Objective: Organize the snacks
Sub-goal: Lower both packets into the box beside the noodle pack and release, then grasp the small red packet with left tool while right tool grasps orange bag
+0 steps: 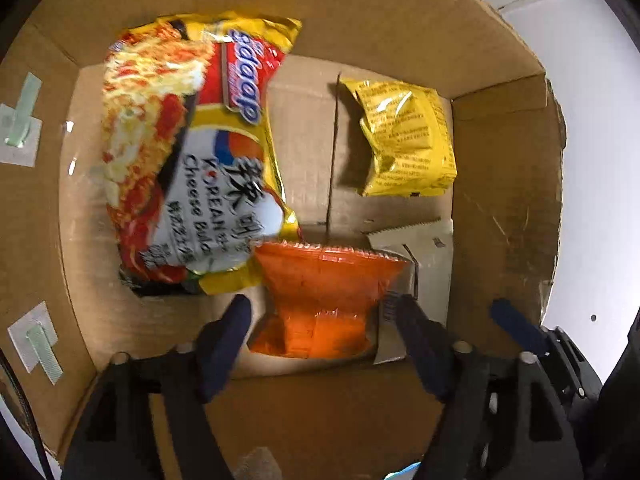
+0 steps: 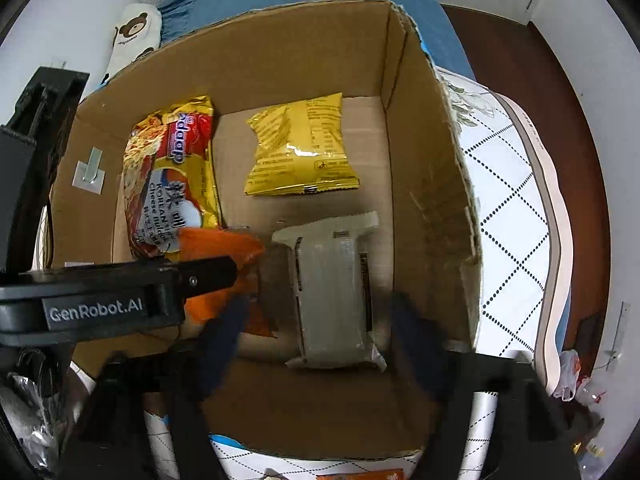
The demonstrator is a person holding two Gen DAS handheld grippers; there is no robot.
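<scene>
Inside the cardboard box (image 2: 424,184), the noodle packet (image 2: 172,176) lies left, the snack bag (image 2: 300,148) far right, the wrapped bar (image 2: 332,292) near right.

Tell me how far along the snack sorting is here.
Done: noodle pack, yellow bag and grey packet lie in the box. In hand: the left gripper, fingers apart, is around the orange packet on the box floor. Right gripper is open above the grey packet. Left: an orange item at the bottom edge, outside the box.
</scene>
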